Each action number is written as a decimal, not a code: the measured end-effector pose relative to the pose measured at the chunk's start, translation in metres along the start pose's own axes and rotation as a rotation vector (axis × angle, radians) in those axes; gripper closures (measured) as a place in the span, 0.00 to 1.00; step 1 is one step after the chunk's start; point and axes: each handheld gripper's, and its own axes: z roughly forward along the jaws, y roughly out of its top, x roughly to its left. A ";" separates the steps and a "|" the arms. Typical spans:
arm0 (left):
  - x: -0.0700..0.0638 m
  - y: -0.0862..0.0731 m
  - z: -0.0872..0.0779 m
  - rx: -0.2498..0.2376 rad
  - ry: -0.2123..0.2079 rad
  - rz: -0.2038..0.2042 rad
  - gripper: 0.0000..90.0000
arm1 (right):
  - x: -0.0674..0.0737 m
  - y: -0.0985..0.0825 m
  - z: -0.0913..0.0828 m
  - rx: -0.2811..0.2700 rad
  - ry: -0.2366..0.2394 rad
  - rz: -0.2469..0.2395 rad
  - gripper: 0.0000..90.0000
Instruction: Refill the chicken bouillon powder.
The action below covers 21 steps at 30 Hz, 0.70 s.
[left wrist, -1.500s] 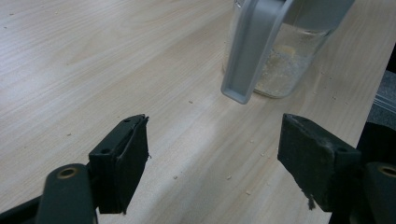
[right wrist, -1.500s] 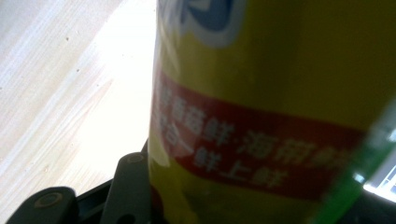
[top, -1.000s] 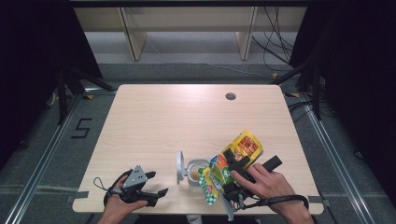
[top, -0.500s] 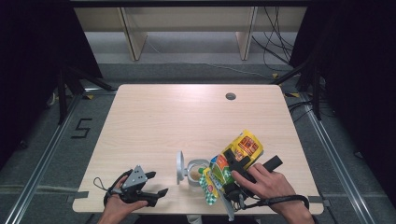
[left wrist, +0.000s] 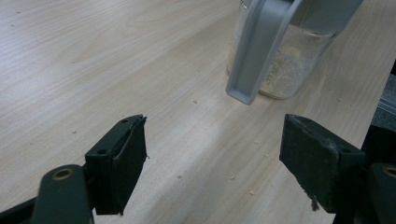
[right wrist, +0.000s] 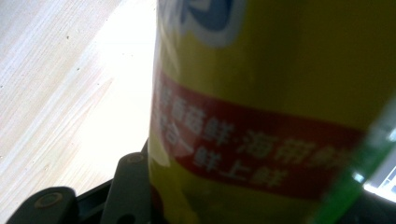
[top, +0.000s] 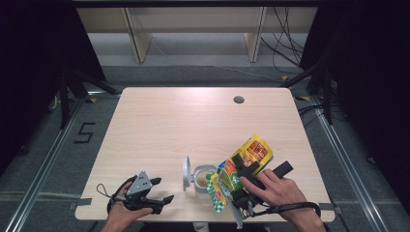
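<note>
Your left hand-held gripper [top: 162, 191] rests low on the front left part of the table [top: 193, 121], with your hand [top: 123, 212] wrapped around its body and the grey three-cornered plate on top. Its jaws are spread wide with nothing between them; in the left gripper view [left wrist: 212, 168] they stand over bare wood dotted with a few crumbs, pointing toward the jar.

Just to the right stands the small clear glass jar [top: 202, 178] with a little pale granular stuff at its bottom [left wrist: 285, 74]. Its grey flip lid [top: 186, 173] stands swung open on the jar's left side, upright beside the rim.

Right of the jar, your right hand-held gripper [top: 241, 176] grasps a yellow snack bag [top: 251, 154] with a red label band. The bag is tilted, its green-printed end [top: 220, 191] down beside the jar's mouth and its yellow end raised toward the back right. In the right gripper view the bag [right wrist: 280, 93] sits pressed between the jaws, close to the camera. Your right hand [top: 275, 191] holds the gripper near the table's front edge.
</note>
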 end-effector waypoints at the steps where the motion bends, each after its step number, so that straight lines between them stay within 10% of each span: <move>1: -0.001 0.001 0.001 -0.014 0.003 -0.016 0.25 | -0.002 -0.001 0.000 -0.006 -0.003 -0.026 0.62; 21: -0.001 0.000 0.000 -0.005 0.002 -0.002 0.25 | -0.001 -0.002 0.000 0.009 0.018 0.001 0.62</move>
